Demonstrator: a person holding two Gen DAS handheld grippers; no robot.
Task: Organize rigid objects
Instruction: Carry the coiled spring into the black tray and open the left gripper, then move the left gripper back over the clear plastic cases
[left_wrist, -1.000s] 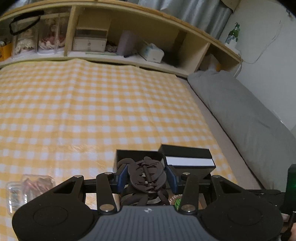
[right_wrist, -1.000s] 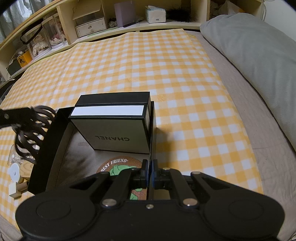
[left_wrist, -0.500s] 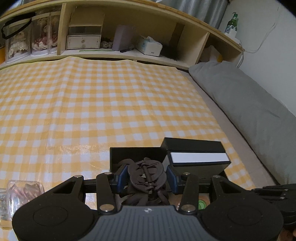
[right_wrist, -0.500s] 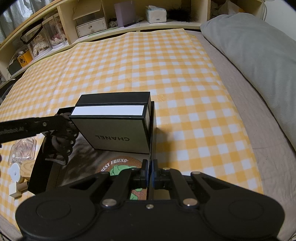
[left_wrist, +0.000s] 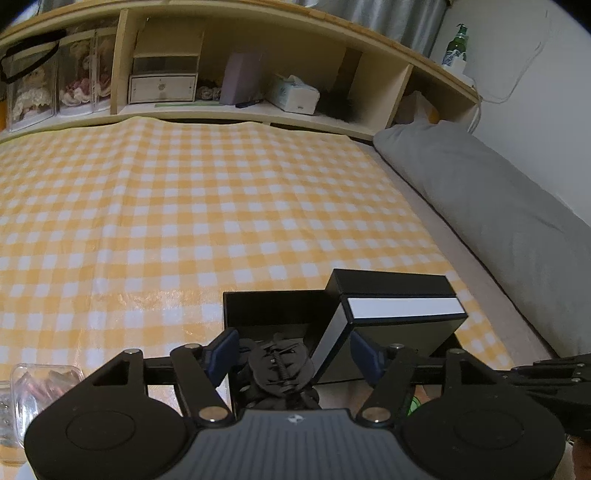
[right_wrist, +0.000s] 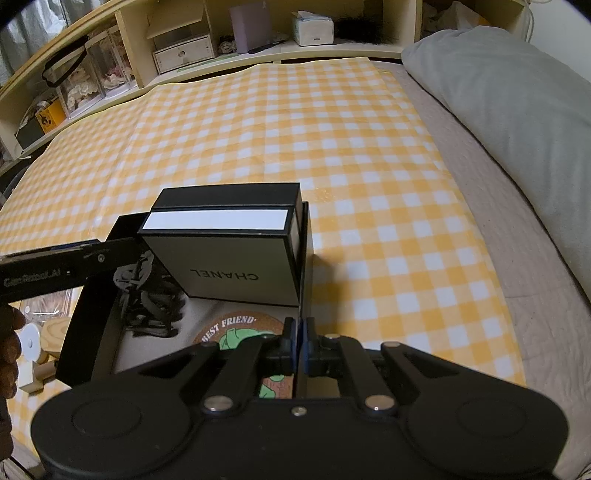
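Left hand-held gripper (left_wrist: 290, 350) opening, pads clear of hair claw (left_wrist: 280, 373); right (right_wrist: 299, 345) shut.

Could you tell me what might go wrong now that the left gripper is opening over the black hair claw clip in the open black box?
1. The black hair claw clip lies between the opening left gripper's blue pads; its teeth could snag on withdrawal.
2. The right gripper is shut on the open black box's wall; letting go early could let the box shift.
3. The cream and black Chanel box stands close beside the clip, so a careless retreat may knock it.
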